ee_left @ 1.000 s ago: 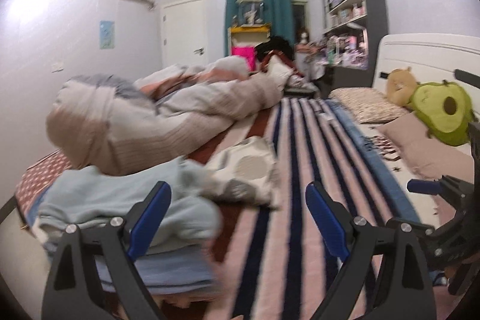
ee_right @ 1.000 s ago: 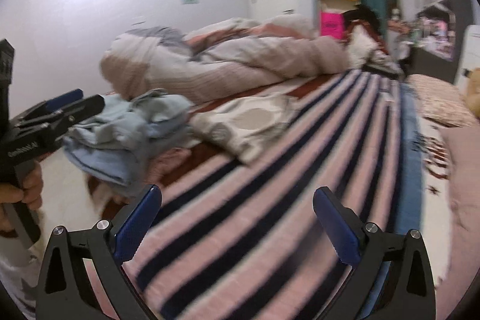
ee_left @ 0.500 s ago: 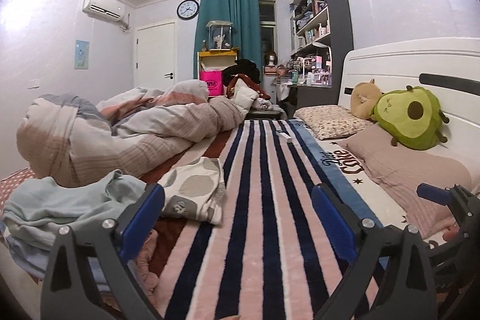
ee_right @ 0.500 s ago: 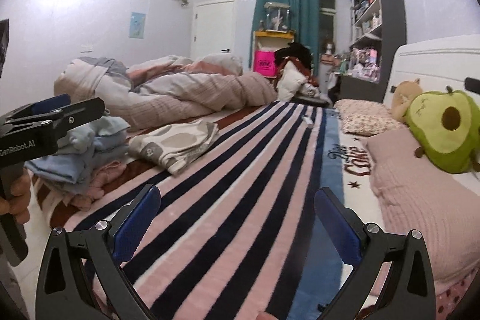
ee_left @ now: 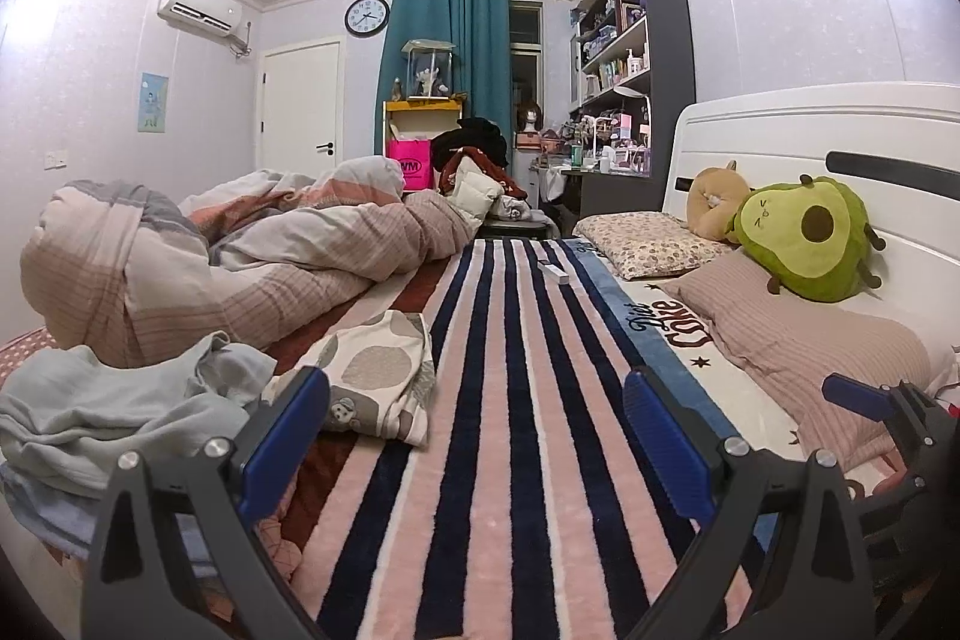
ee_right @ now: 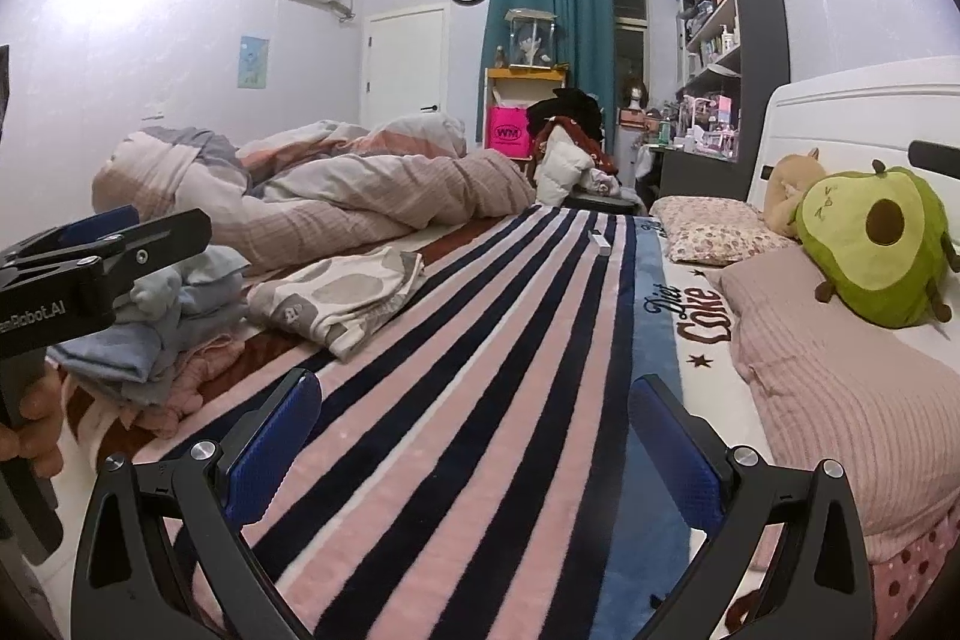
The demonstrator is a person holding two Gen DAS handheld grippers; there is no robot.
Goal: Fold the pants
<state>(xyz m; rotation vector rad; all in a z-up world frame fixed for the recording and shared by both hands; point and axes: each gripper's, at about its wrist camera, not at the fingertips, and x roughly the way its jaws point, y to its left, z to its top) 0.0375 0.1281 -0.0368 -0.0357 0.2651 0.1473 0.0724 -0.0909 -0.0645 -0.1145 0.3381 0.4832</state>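
Note:
A folded cream garment with grey spots (ee_left: 377,377) lies on the striped blanket (ee_left: 522,436), left of centre; it also shows in the right wrist view (ee_right: 339,295). A pile of light blue and pink clothes (ee_left: 114,418) sits at the bed's left edge, also seen in the right wrist view (ee_right: 162,340). My left gripper (ee_left: 474,436) is open and empty above the blanket, just right of the pile. My right gripper (ee_right: 474,436) is open and empty over the blanket, nearer the pillows. The left gripper appears side-on at the left of the right wrist view (ee_right: 90,256).
A bunched duvet (ee_left: 252,256) lies along the bed's far left. Pillows (ee_left: 804,340), an avocado plush (ee_left: 804,238) and a headboard (ee_left: 840,130) line the right side. A small white object (ee_left: 553,271) lies on the blanket farther away.
Both grippers have swung right and levelled out, from facing the clothes pile to looking down the bed. Both stay open and empty. The clothes have not moved.

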